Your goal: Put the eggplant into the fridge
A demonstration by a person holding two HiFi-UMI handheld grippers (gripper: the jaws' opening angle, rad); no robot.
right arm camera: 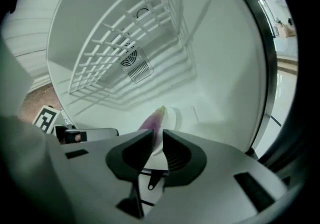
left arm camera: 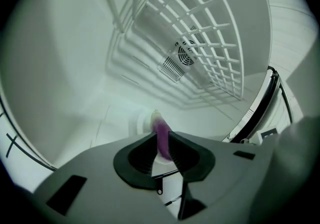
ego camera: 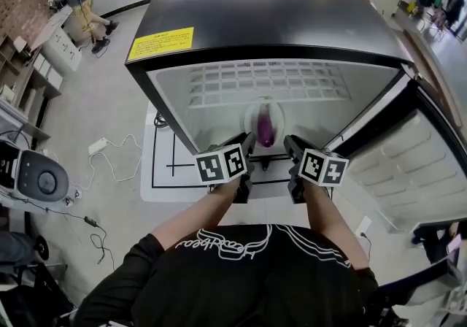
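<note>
Eggplant (ego camera: 265, 128), slim, glossy purple, pale-tipped, lengthwise on white plate (ego camera: 249, 117)

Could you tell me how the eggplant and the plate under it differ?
The eggplant is purple and long; the plate is white and round. The eggplant lies on the plate, which is the wider of the two. Both are inside the open fridge.
</note>
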